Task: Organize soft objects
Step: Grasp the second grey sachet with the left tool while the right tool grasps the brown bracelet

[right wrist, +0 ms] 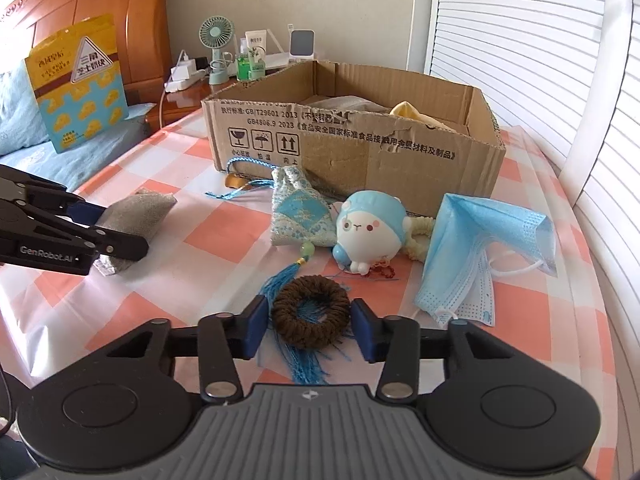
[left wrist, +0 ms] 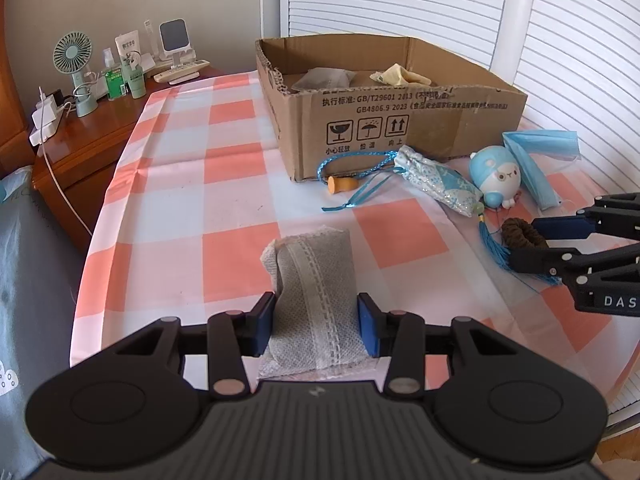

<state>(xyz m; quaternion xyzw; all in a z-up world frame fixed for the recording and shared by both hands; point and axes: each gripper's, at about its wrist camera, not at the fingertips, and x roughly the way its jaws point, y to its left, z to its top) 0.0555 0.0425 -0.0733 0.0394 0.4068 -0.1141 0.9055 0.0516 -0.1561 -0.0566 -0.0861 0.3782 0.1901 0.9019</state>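
Sunlit checked cloth covers the bed; left hand-held gripper clamps the grey pouch, right hand-held gripper pinches the brown hair tie, both seemingly bound for the cardboard box beyond.

On the table the cardboard box stands at the back, with 2 cloth items inside. Before it lie the pouch, the plush toy and, rightmost, the face mask. The hair tie lies nearest, the mesh sachet far left.
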